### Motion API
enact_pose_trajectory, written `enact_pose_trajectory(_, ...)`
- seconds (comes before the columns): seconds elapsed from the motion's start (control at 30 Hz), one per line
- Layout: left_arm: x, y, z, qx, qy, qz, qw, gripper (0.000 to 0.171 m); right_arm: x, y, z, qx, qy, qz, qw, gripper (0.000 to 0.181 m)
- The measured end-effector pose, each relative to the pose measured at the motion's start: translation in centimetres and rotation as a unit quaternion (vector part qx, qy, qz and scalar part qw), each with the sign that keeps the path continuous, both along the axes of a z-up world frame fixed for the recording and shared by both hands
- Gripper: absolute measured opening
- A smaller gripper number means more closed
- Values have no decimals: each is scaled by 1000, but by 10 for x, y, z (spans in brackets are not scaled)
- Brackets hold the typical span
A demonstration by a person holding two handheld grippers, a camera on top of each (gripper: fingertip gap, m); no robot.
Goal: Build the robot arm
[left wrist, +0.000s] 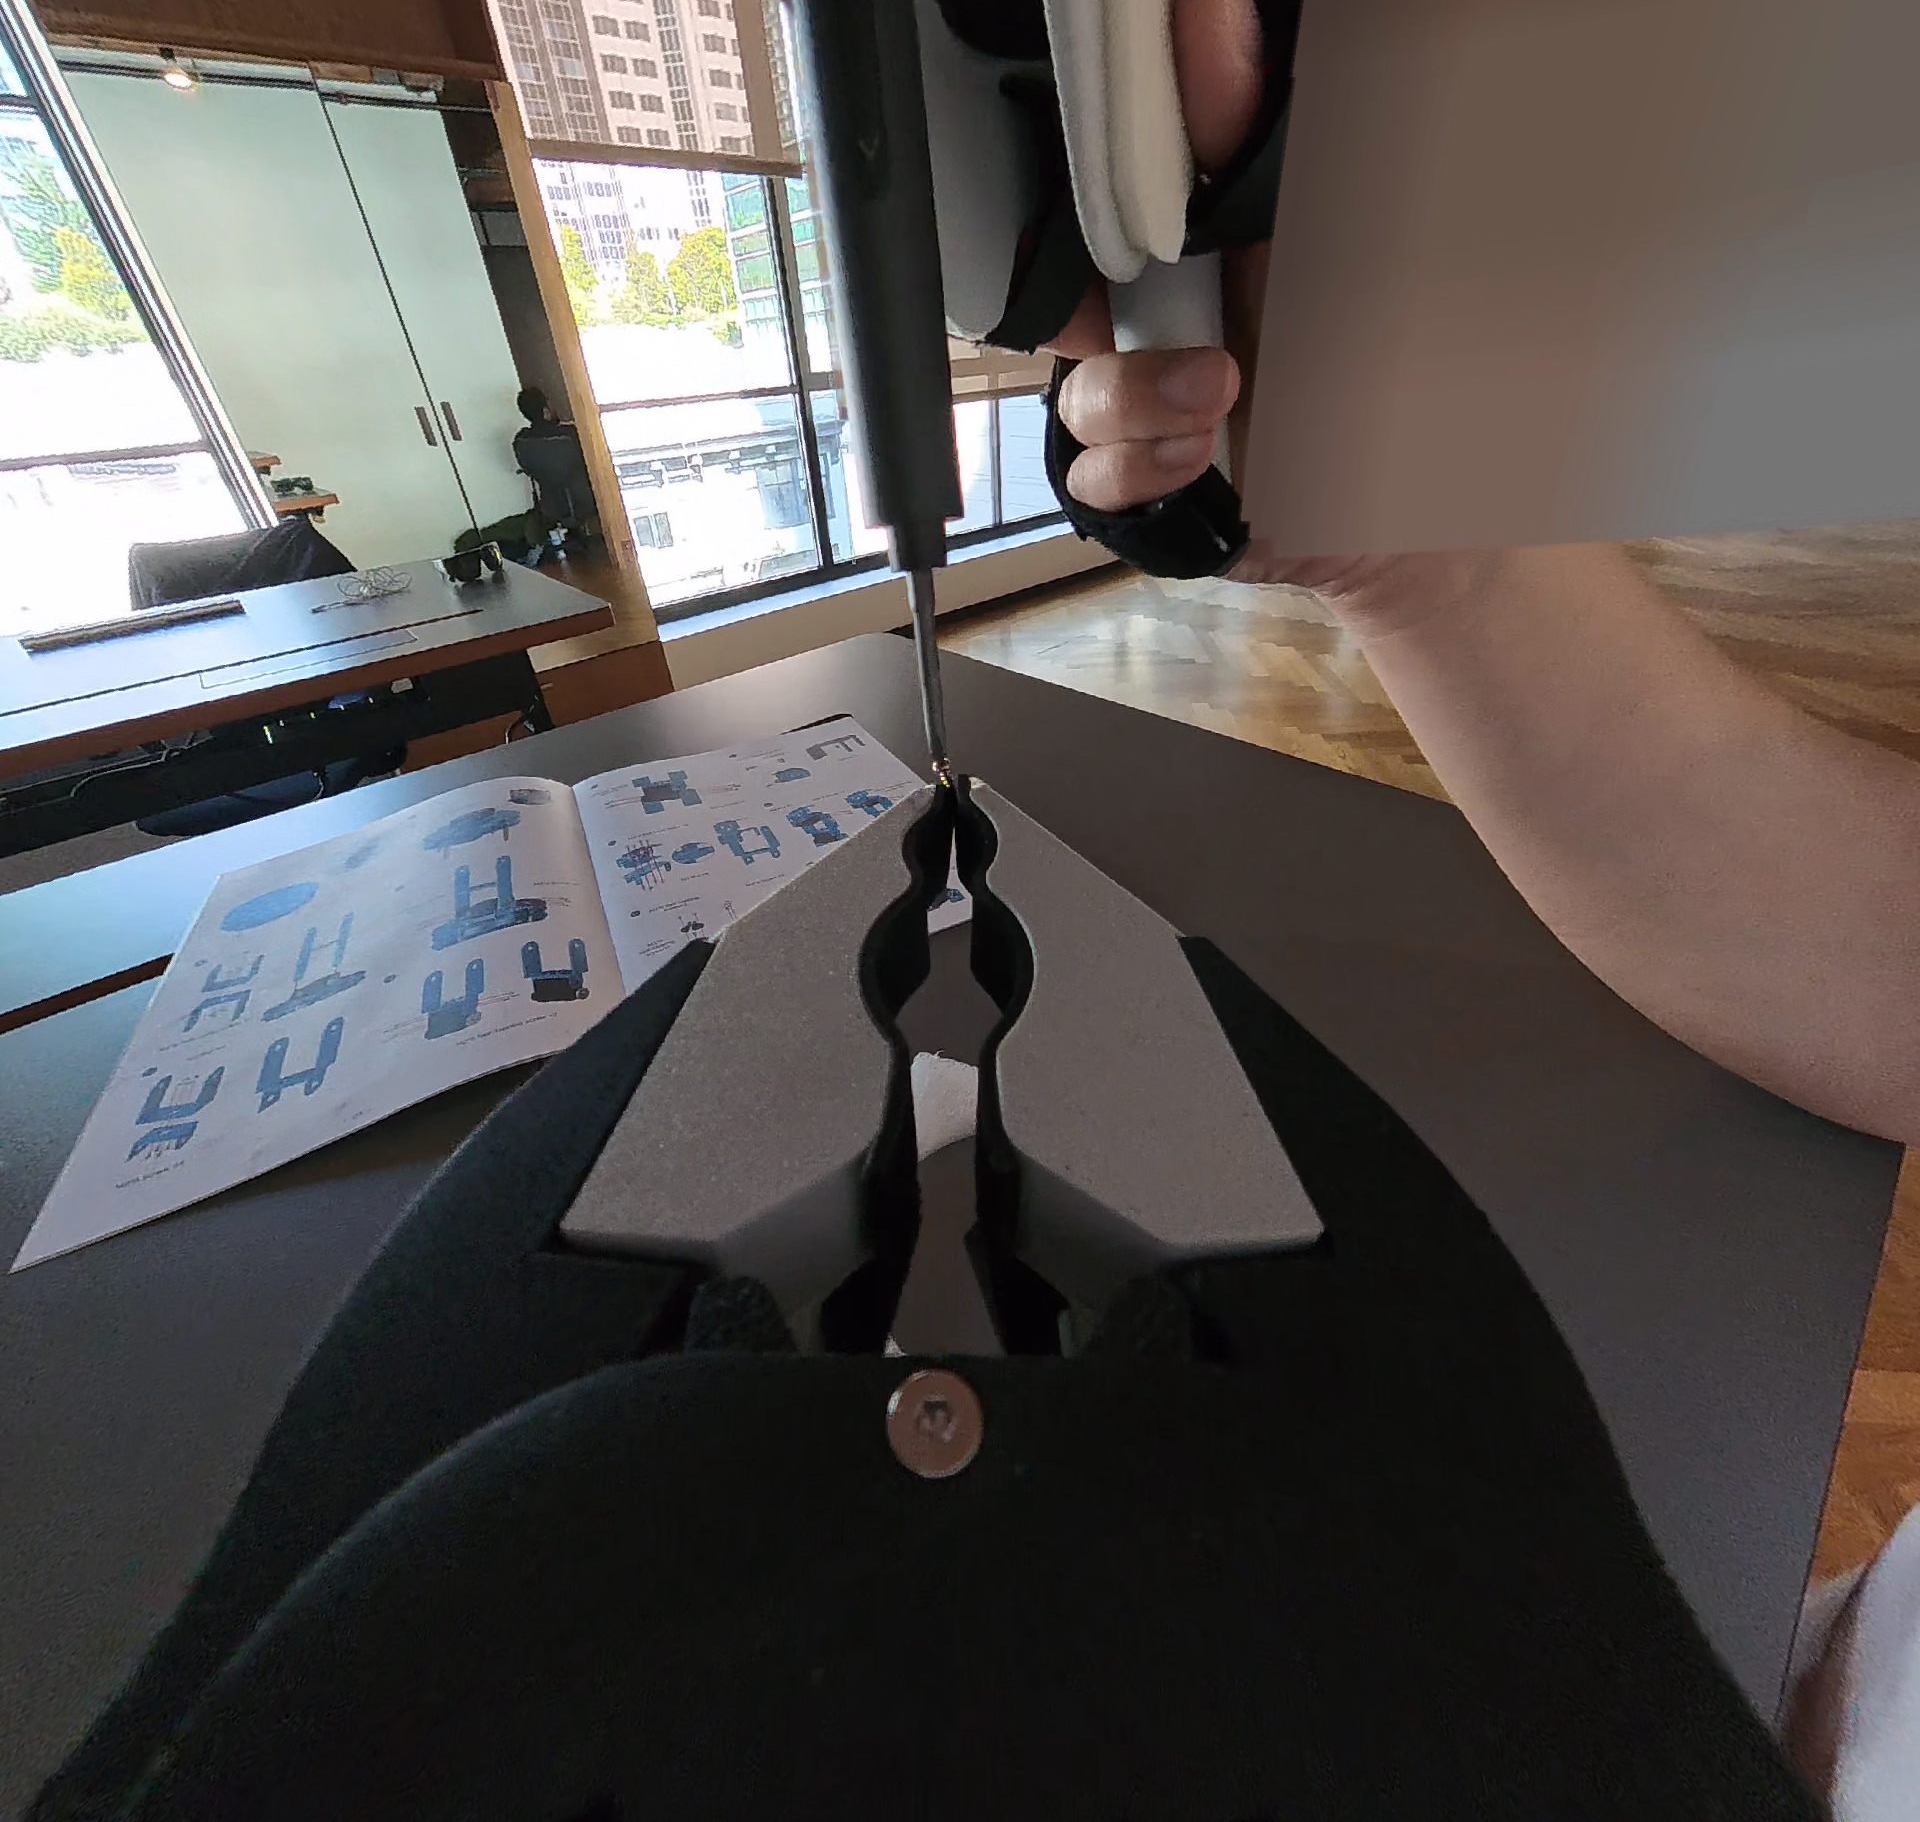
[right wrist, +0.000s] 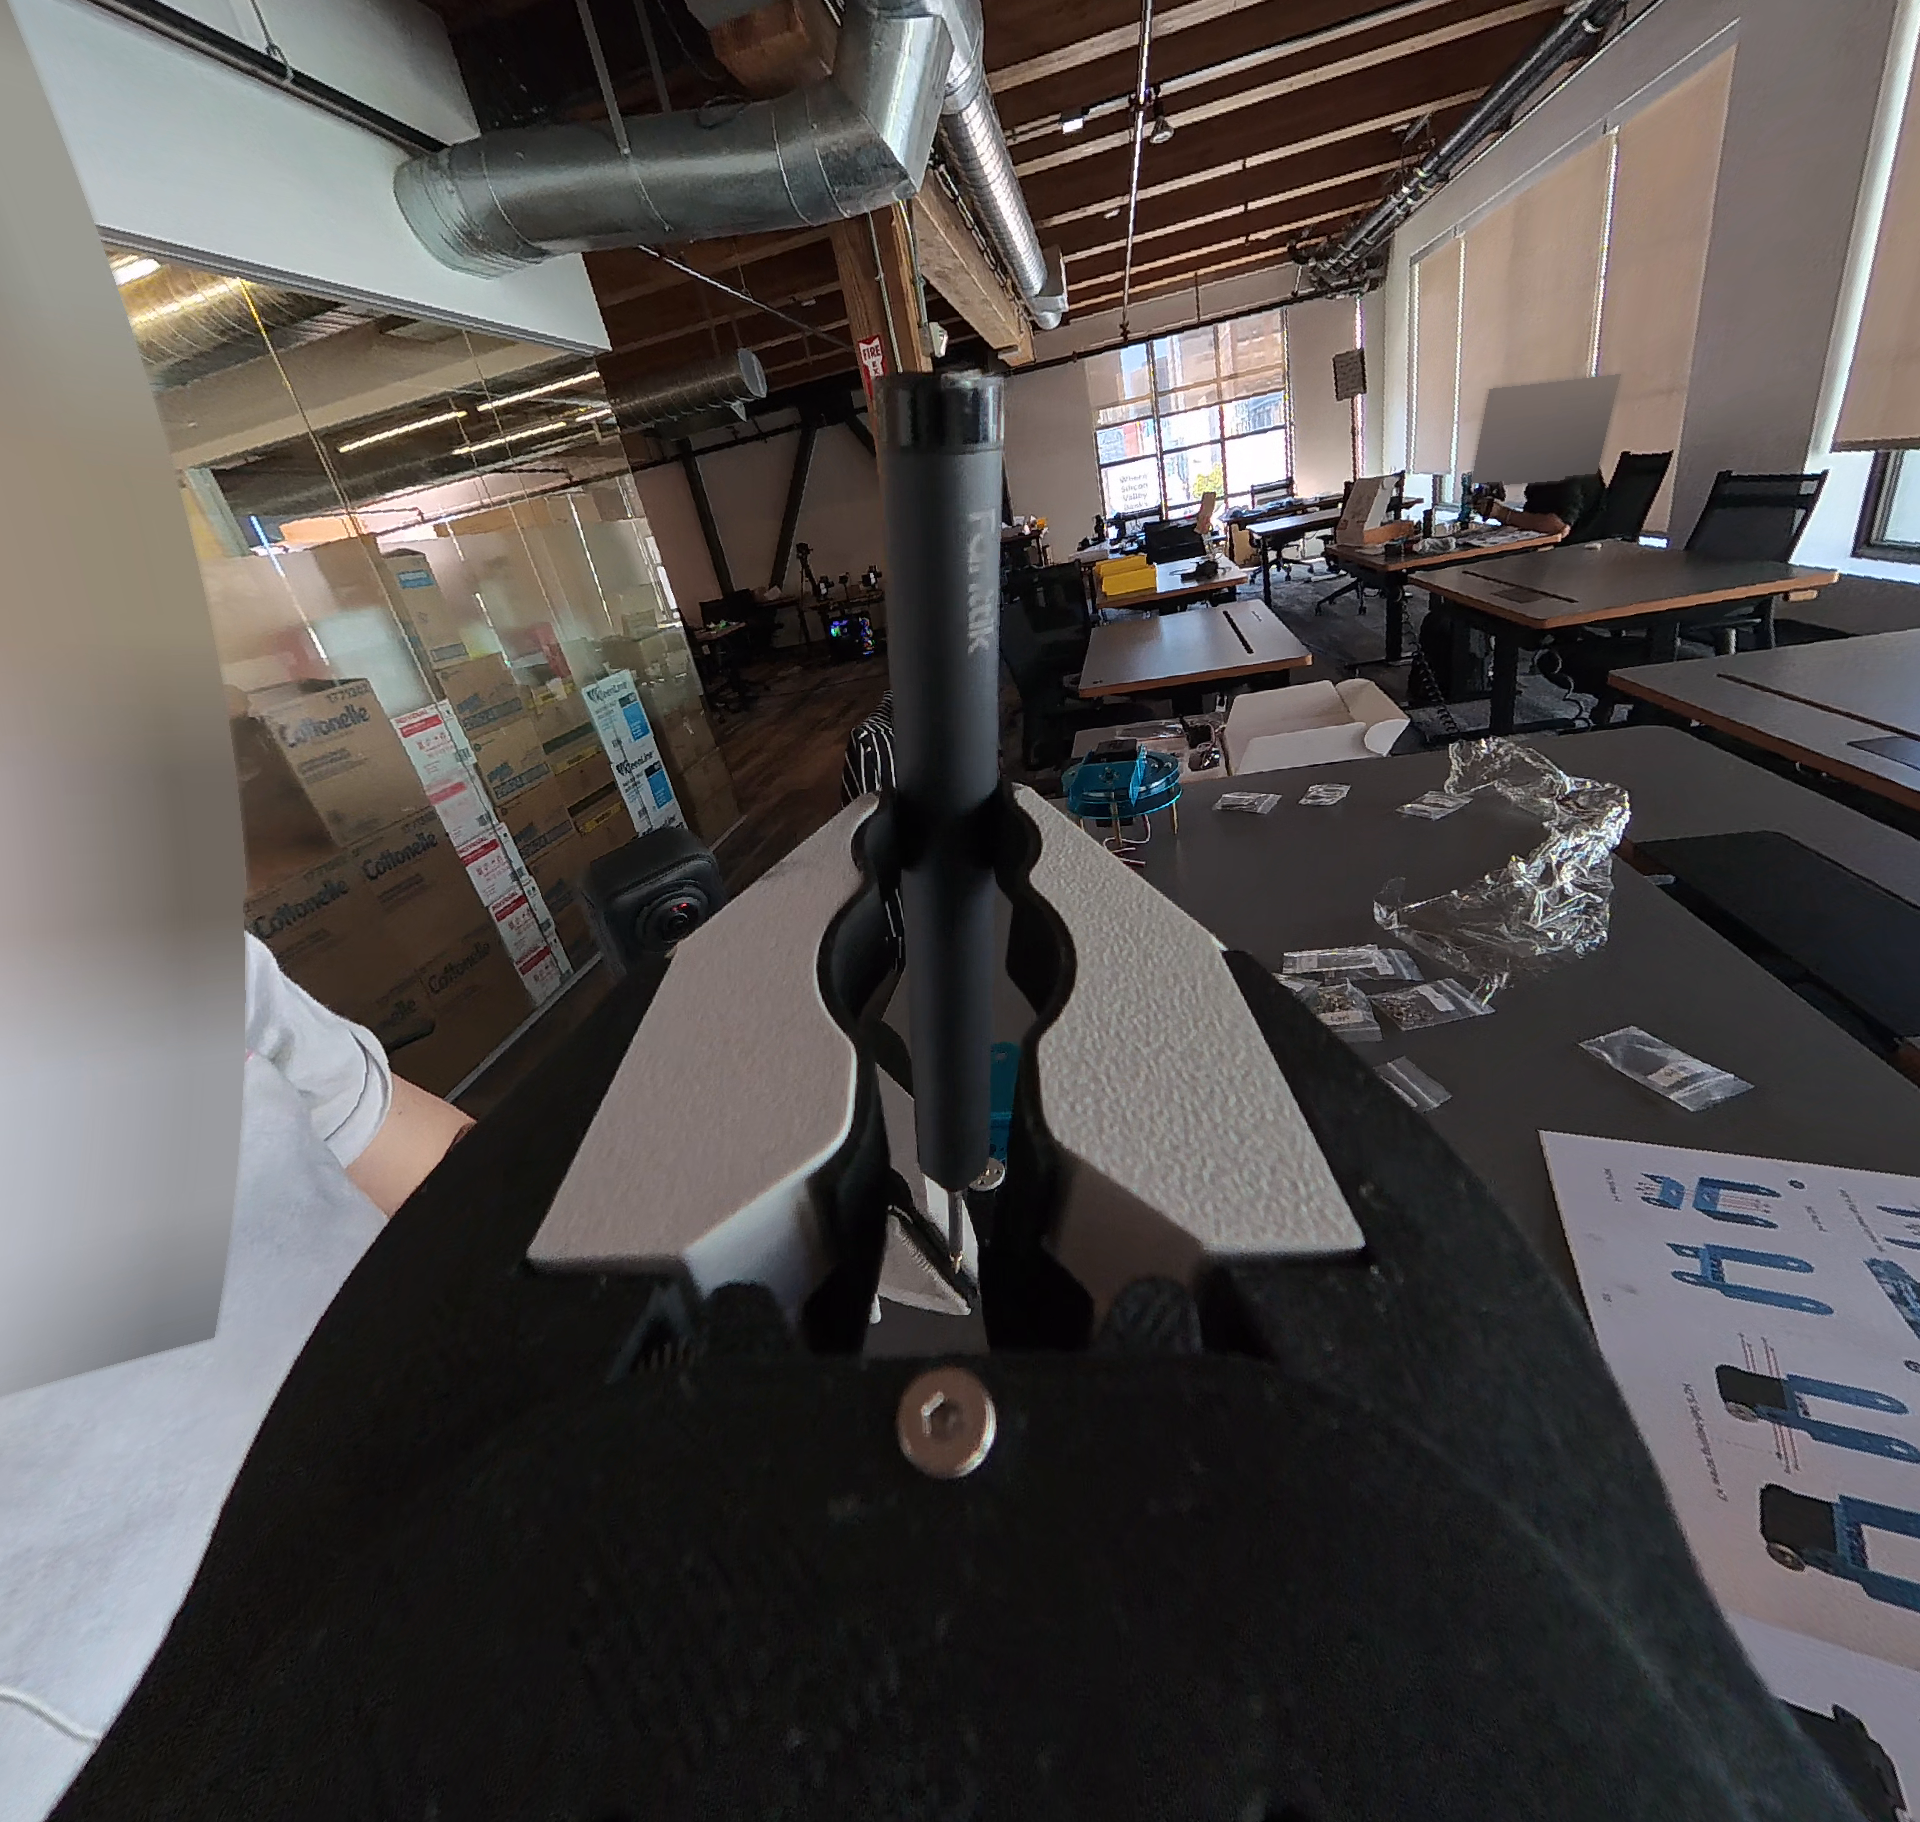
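- Right gripper (right wrist: 940,827) is clenched around a dark grey pen-style screwdriver (right wrist: 943,785), gripping it near the fingertips, roughly mid-barrel.
- Screwdriver's long axis runs close to vertical over the dark table (left wrist: 1351,993): cap end up, thin metal bit (left wrist: 932,676) pointing down at the table.
- Seen from the left wrist view, the screwdriver body (left wrist: 883,245) hangs straight above the left gripper (left wrist: 951,801), the bit tip meeting the very tips of that gripper.
- Left gripper fingers are pressed together at the tips, pinching a tiny brass-coloured screw (left wrist: 943,762) right under the bit; too small to tell whether the bit is seated in it.
- A hand (left wrist: 1143,411) in a black strap holds the right gripper's handle, just beside the screwdriver; a bare forearm (left wrist: 1621,816) crosses above the table.
- An open instruction booklet (left wrist: 343,983) with blue part drawings lies flat on the table, beside the left gripper and under the tips at its near corner.
- Farther along the table from the booklet: small clear parts bags (right wrist: 1351,983), crumpled clear plastic wrap (right wrist: 1507,868), a blue metal assembly (right wrist: 1127,775).
- A small blue part (right wrist: 1003,1097) shows low between the right gripper's fingers, behind the screwdriver.
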State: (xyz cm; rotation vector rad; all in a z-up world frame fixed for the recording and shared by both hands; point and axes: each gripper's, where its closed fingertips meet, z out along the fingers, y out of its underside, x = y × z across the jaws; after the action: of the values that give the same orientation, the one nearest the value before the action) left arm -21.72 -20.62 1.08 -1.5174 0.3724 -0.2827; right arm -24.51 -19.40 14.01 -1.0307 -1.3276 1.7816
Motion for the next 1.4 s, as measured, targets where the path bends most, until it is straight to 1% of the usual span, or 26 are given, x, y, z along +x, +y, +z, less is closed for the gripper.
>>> enact_pose_trajectory(0.13,-1,0,-1,-2,1,1,1000,0,-1,0,-2,-3,-6,5,1000,17)
enact_pose_trajectory(0.4,-1,-3,-1,-6,29,0,1000,0,-3,-1,-8,11,-20,7,1000,17)
enact_pose_trajectory(0.63,-3,-1,-6,-12,20,-2,1000,0,-1,2,-3,-1,-6,5,1000,16)
enact_pose_trajectory(0.77,-3,-1,-8,-12,2,-8,1000,0,-1,4,-3,-8,-4,6,1000,16)
enact_pose_trajectory(0.8,-4,-1,-7,-13,-6,-7,1000,3,0,4,-2,-9,-3,7,1000,17)
enact_pose_trajectory(0.83,-5,0,-7,-13,-14,-6,1000,11,0,4,-2,-11,-1,8,1000,17)
enact_pose_trajectory(0.9,-6,-1,-5,-8,-24,-7,1000,15,1,4,0,-14,1,11,1000,16)
enact_pose_trajectory(1.1,-2,-3,5,12,-7,-12,1000,7,2,3,1,-18,3,16,1000,17)
enact_pose_trajectory(1.27,0,-1,6,12,-11,-16,1000,0,2,2,1,-16,3,16,1000,17)
enact_pose_trajectory(1.4,-3,0,5,10,-12,-10,1000,0,3,3,2,-16,6,16,1000,17)
